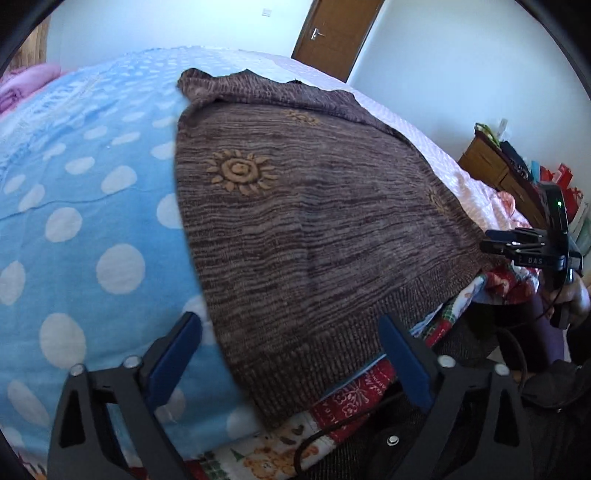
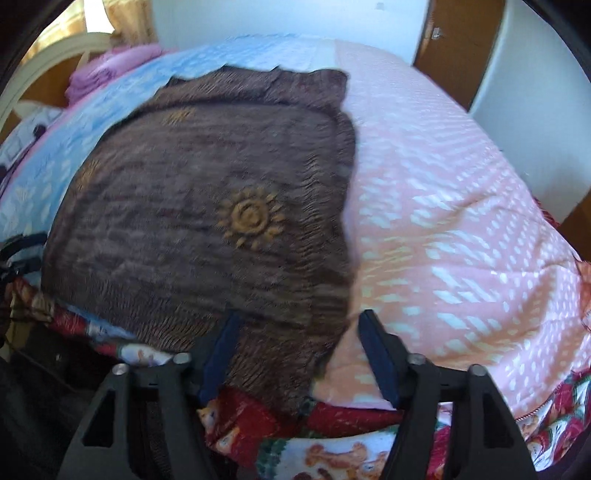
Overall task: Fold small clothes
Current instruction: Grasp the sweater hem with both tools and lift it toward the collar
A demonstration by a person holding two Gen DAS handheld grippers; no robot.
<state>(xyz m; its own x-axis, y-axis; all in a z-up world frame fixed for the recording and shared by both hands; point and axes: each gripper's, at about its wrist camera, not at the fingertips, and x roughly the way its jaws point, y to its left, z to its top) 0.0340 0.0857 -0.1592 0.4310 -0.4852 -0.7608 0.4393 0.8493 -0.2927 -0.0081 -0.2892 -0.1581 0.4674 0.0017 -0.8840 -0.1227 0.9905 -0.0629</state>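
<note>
A brown knitted sweater [image 1: 314,221] with orange sun motifs lies spread flat on the bed, its ribbed hem toward me. My left gripper [image 1: 288,336] is open over the hem's left corner, one finger above the blue polka-dot blanket [image 1: 92,221], the other above the hem. In the right wrist view the sweater [image 2: 207,206] is blurred. My right gripper [image 2: 299,332] is open over its near right corner, straddling the sweater's edge and the pink blanket [image 2: 461,240]. Neither gripper's pads press the cloth. The right gripper [image 1: 517,247] also shows at the hem's far end.
A red and white Christmas-print quilt [image 2: 332,450] hangs over the bed's near edge. Folded pink cloth [image 2: 107,70] lies near the headboard. A wooden dresser [image 1: 495,162] with clutter stands beside the bed, and a brown door [image 1: 332,33] is behind.
</note>
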